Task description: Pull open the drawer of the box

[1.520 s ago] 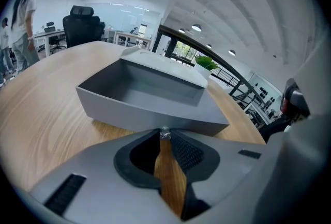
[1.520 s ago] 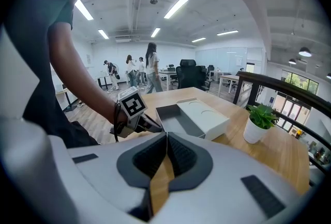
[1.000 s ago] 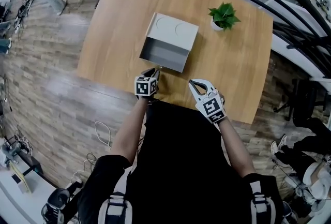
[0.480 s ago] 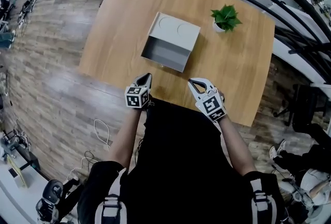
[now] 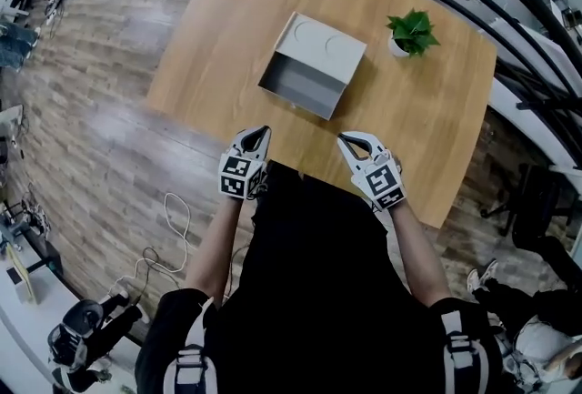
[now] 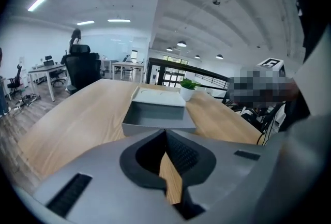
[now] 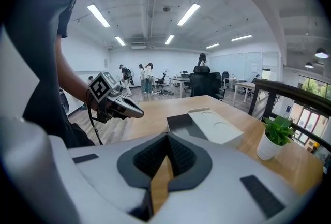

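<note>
The grey box point(image 5: 326, 48) lies mid-table with its drawer point(image 5: 298, 85) pulled out toward me, open and empty; the drawer point(image 6: 155, 115) also shows straight ahead in the left gripper view. My left gripper point(image 5: 258, 135) hangs at the table's near edge, well short of the drawer front, its jaws just come together with nothing between them point(image 6: 165, 131). My right gripper point(image 5: 349, 140) is level with it to the right, shut and empty point(image 7: 166, 135). From the right gripper view the box point(image 7: 217, 127) lies ahead, with the left gripper point(image 7: 121, 106) off to its left.
A small potted plant point(image 5: 412, 30) in a white pot stands on the wooden table point(image 5: 218, 37) to the right of the box. Black railings point(image 5: 509, 10) run past the table's far right. Cables point(image 5: 173, 219) lie on the floor at my left.
My left gripper drew back from the drawer front to the table's near edge and its jaws closed. The right gripper barely moved. The drawer stays open.
</note>
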Motion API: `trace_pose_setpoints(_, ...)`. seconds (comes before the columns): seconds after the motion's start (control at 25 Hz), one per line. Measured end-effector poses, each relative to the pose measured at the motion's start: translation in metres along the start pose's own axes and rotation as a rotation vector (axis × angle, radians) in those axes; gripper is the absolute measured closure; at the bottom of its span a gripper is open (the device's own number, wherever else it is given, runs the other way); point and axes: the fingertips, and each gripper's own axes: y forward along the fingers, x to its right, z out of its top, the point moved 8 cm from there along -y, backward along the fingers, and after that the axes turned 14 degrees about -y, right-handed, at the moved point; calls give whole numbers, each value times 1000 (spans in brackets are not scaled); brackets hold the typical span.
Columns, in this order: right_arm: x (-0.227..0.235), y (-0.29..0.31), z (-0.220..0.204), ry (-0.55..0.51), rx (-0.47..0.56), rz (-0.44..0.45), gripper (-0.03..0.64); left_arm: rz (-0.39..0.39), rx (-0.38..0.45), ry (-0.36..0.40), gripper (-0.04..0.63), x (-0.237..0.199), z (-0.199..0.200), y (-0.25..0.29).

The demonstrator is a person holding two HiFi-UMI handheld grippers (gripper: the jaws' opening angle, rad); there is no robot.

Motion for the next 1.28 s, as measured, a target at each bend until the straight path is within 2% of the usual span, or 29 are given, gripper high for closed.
trace_pose_setpoints(0.12, 3, -1, 4, -3, 10, -5, 594, -28, 42, 40, 572, 11, 11, -15)
trace_pose_setpoints(0.44, 5, 4, 7, -45, 14, 6, 594, -42, 104, 5, 572, 17, 14, -20)
trace_pose_setpoints(0.8, 1, 4, 8, -47, 16, 7, 594, -60, 111, 23, 572, 34, 9, -26)
trace_pose_setpoints(1.28, 17, 4, 5, -27, 23, -59, 594, -71, 116, 28, 574, 42, 9, -29)
